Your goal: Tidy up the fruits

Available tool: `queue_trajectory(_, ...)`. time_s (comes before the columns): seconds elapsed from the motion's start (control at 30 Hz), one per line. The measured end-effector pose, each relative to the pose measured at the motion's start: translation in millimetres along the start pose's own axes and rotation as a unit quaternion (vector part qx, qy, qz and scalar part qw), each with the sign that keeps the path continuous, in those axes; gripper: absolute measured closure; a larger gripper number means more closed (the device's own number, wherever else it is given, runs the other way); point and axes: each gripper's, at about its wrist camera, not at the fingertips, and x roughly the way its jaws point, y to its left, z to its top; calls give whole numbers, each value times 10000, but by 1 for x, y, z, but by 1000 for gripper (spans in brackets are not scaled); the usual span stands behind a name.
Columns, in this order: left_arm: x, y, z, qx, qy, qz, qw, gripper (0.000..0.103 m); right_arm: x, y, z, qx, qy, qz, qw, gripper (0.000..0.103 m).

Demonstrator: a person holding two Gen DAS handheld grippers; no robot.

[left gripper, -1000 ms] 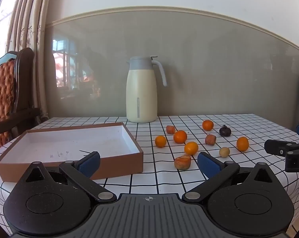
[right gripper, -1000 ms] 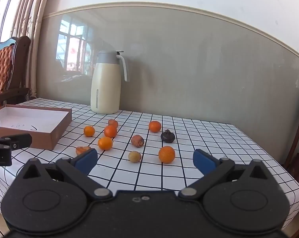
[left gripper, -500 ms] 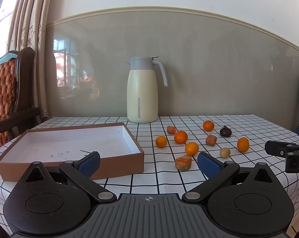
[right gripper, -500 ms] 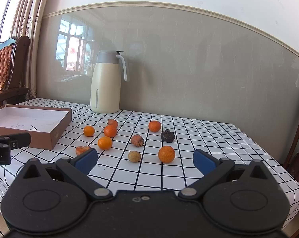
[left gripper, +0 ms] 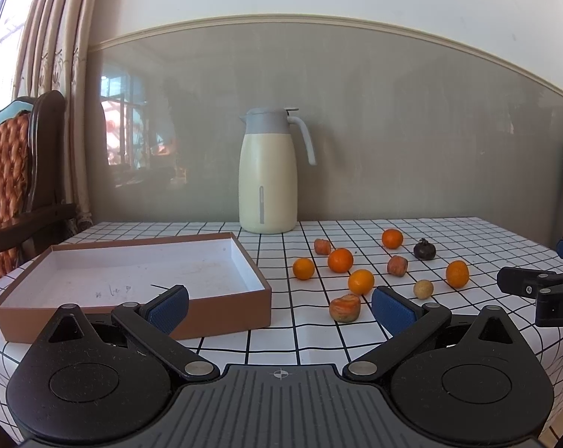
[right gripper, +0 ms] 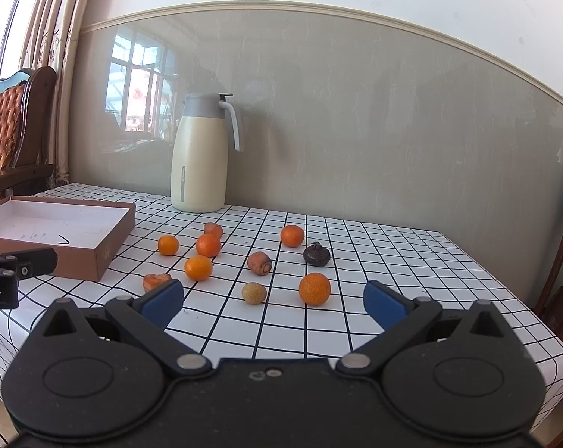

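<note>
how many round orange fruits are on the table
5 round orange fruits: near the box, behind it, front centre, far back, nearest right. None hidden.

Ten fruits (right gripper: 314,288) — one box (right gripper: 109,246) (one jug (right gripper: 199,156))

bright orange round fruits (right gripper: 314,288) and one dark purple fruit (right gripper: 316,255) dot a white tablecloth gridded in black (right gripper: 393,261). a brown cardboard box, white inside (left gripper: 139,272), sits near a cream jug with grey lid (left gripper: 268,171). blue-padded black grippers (right gripper: 274,300) frame the scene.
</note>
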Motion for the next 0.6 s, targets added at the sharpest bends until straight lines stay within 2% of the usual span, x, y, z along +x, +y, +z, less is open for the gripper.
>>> queue_trajectory(0.6, 1, 0, 0, 6, 8, -4, 10000, 0, 0, 0, -1, -14, 4, -5, 10000, 6)
